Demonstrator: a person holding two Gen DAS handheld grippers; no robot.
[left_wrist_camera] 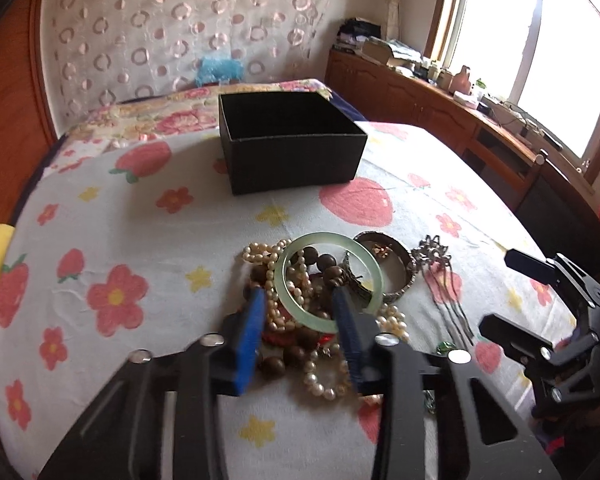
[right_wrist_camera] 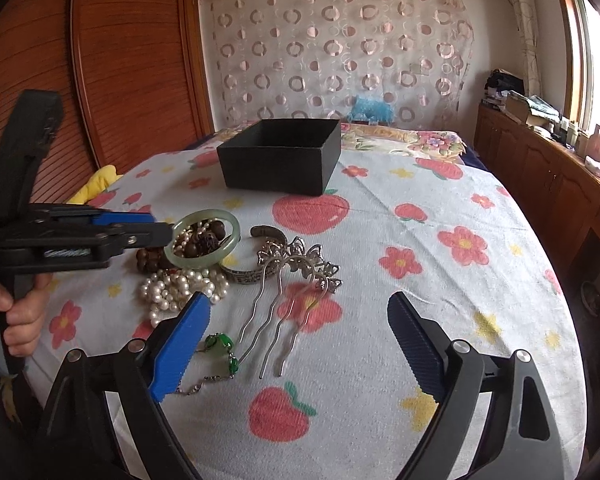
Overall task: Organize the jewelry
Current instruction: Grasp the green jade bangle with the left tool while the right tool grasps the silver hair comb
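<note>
A heap of jewelry lies on the bedspread: a pale green jade bangle (left_wrist_camera: 329,280) (right_wrist_camera: 204,237), a pearl strand (left_wrist_camera: 324,376) (right_wrist_camera: 180,286), brown wooden beads (left_wrist_camera: 326,264), a silver cuff (left_wrist_camera: 396,270) (right_wrist_camera: 244,270), a silver hair comb (left_wrist_camera: 440,276) (right_wrist_camera: 292,276) and a green-stone chain (right_wrist_camera: 220,346). An open black box (left_wrist_camera: 292,148) (right_wrist_camera: 280,158) stands behind. My left gripper (left_wrist_camera: 300,300) (right_wrist_camera: 164,226) is open, its blue fingers astride the near side of the bangle. My right gripper (right_wrist_camera: 300,316) is wide open and empty above the comb.
The bedspread (right_wrist_camera: 440,300) has a strawberry and flower print. A yellow cloth (right_wrist_camera: 96,184) lies at the left edge. A wooden sideboard (right_wrist_camera: 540,168) with clutter runs under the window on the right. A patterned curtain (right_wrist_camera: 332,48) hangs behind.
</note>
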